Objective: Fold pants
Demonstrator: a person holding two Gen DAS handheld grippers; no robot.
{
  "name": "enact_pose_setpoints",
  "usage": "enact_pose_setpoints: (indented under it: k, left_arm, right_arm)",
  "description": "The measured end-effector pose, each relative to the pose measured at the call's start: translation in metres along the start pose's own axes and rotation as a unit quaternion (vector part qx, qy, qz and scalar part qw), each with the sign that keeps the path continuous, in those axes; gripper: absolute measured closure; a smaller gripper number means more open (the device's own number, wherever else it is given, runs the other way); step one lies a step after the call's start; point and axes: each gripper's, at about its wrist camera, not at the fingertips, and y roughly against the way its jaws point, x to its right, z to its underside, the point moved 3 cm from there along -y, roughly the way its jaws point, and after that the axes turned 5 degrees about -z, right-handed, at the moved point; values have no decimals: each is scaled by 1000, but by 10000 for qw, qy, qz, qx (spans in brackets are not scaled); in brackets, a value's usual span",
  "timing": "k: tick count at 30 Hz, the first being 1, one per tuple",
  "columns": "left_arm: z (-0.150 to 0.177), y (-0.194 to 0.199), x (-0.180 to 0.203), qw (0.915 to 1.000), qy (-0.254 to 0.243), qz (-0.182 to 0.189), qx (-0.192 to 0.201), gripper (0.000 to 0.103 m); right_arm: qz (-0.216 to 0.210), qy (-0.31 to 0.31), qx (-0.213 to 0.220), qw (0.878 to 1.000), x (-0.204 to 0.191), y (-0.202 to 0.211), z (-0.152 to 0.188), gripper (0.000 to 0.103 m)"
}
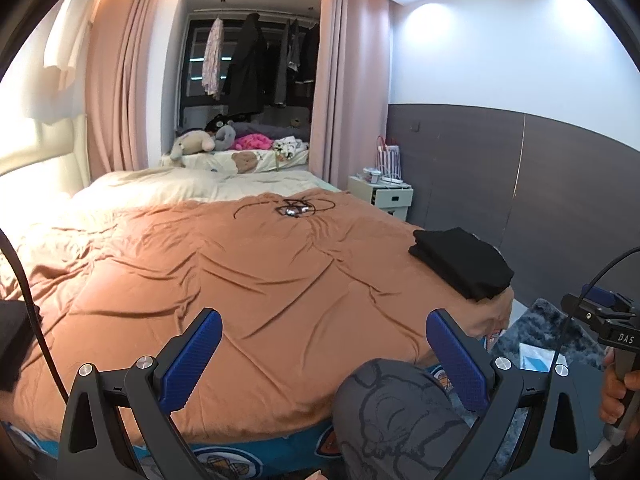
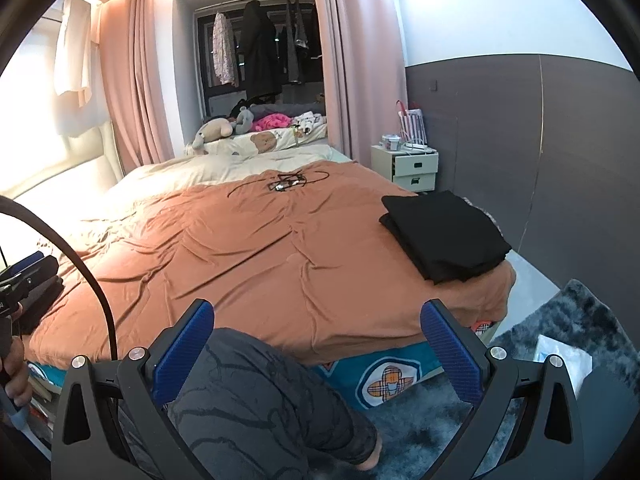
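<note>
A bedroom, seen from the foot of a wide bed [image 1: 160,280] covered by a rumpled orange blanket [image 1: 280,272]. A pair of black pants [image 1: 460,264] lies folded into a thick, neat stack at the near right corner of the bed, close to the edge.

Both tongs are held low in front of the bed, well short of the pants. The left tongs [image 1: 324,360] are spread wide with nothing between the blue pads. The right tongs [image 2: 316,356] are also spread wide and grip nothing.

Judging from the tidy stack, the folding looks done, or nearly so. Any next move would only call for squaring the bundle or reaching for another garment, and no unfolded pants are visible on the blanket.

The left view shows the right tongs' handle with the person's hand [image 1: 616,392] at the far right edge. The right view shows more of the pants [image 2: 444,236], the layered folds along their near edge, a white bedside cabinet [image 2: 412,168] behind them, and a dark pile [image 2: 40,296] at the bed's left edge. Both show the person's knee in grey patterned trousers [image 2: 256,400] and a tangle of black cable [image 1: 292,208] far up the bed.
</note>
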Motion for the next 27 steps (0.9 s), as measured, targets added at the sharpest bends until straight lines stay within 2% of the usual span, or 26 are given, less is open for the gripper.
enact_pose_setpoints:
  k: [12,27]
  left_arm:
    - [11,-4,2,9998,112,-28,-144,0]
    - [13,-1,2,9998,138,-58,-131,0]
  right_arm:
    - [-8,6,-41,10000,-9,0,2,0]
    - [-32,2,-128,9999,-10,-3,1,0]
